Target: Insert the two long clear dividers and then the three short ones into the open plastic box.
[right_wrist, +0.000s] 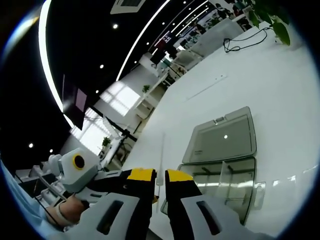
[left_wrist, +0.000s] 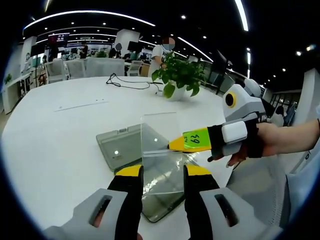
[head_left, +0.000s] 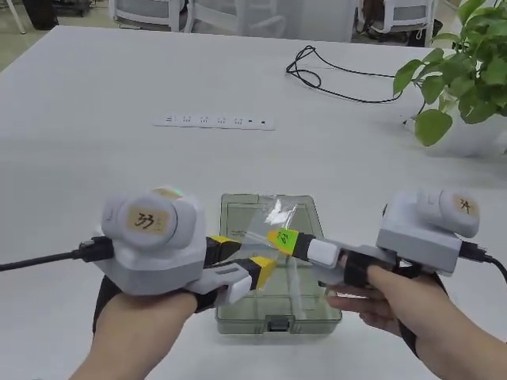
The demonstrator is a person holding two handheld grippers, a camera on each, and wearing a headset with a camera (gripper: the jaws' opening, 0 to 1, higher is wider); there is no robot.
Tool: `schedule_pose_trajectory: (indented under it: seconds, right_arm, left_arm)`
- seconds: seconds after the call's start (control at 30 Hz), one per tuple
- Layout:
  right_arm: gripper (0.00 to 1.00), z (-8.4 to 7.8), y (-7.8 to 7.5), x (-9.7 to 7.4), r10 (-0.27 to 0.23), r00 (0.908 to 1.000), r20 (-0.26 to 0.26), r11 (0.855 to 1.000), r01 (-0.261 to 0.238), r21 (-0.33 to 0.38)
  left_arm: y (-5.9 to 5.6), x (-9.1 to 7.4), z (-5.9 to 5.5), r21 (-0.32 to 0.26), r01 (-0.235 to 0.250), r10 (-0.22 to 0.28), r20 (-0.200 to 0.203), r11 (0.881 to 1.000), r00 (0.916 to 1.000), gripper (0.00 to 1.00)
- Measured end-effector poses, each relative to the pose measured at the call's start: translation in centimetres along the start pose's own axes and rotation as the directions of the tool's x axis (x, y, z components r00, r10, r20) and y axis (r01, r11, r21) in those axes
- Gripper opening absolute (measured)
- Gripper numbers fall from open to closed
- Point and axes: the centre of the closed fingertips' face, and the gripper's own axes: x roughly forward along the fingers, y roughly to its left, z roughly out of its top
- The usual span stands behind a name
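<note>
table (head_left: 95,87): white, and we are working near its front edge. the open plastic box (head_left: 305,317) is lying flat on it, lid folded back away from us.

left gripper (head_left: 242,259): in the left gripper view its jaws are standing well apart with the clear divider (left_wrist: 160,135) upright between them. we cannot tell whether they are pressing on its side edges or merely flanking it.

right gripper (head_left: 281,237): jaws are almost closed, pinching the divider's face from the right; its own view is showing the sheet edge-on as a thin line rising from between the tips.

divider: it is hanging just above the box base, not yet seated. we cannot tell whether it is a long or a short one.

judgement on the step: we are treating this as line-up before lowering. we are advising that the sheet be squared to the box walls first, its two ends brought over matching wall slots, and then lowered level with a light pinch. too hard a squeeze would probably bow the thin plastic; a tilted entry would probably jam one end.
</note>
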Motion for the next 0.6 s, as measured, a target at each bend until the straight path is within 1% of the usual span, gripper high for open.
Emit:
schedule_pose_trajectory:
  seconds: [0.1,0.2,0.3,0.43,0.47,0.6]
  right_arm:
    - [0.09,0.08,-0.29,-0.05,-0.008,1.0,-0.005,1.0,0.008,-0.002]
    - [0.03,0.14,-0.3,-0.12,-0.009,1.0,-0.003,1.0,0.009,0.0]
    - [0.03,0.06,-0.25,-0.09,-0.014,0.9998,-0.013,1.0,0.014,-0.015]
    - [0.03,-0.03,-0.11,-0.04,-0.01,0.9996,-0.026,1.0,0.01,-0.007]
    - [0.03,-0.03,-0.27,-0.05,-0.018,0.9995,-0.028,1.0,0.017,-0.014]
    - [0.02,-0.11,-0.18,-0.03,-0.02,0.9991,-0.038,1.0,0.019,-0.014]
  left_arm:
    - [-0.04,0.03,-0.06,-0.001,0.002,-0.002,-0.001,1.0,1.0,0.3]
    - [-0.13,0.08,-0.14,0.003,0.003,-0.003,-0.005,1.0,1.0,0.3]
    - [-0.16,0.09,-0.2,0.004,0.002,-0.002,-0.007,1.0,1.0,0.3]
    - [-0.14,0.09,-0.25,0.004,0.0,0.0,-0.008,1.0,1.0,0.3]
    - [-0.14,0.09,-0.26,0.003,0.0,0.0,-0.008,1.0,1.0,0.3]
    - [-0.11,0.15,-0.4,0.005,-0.001,0.001,-0.008,1.0,1.0,0.3]
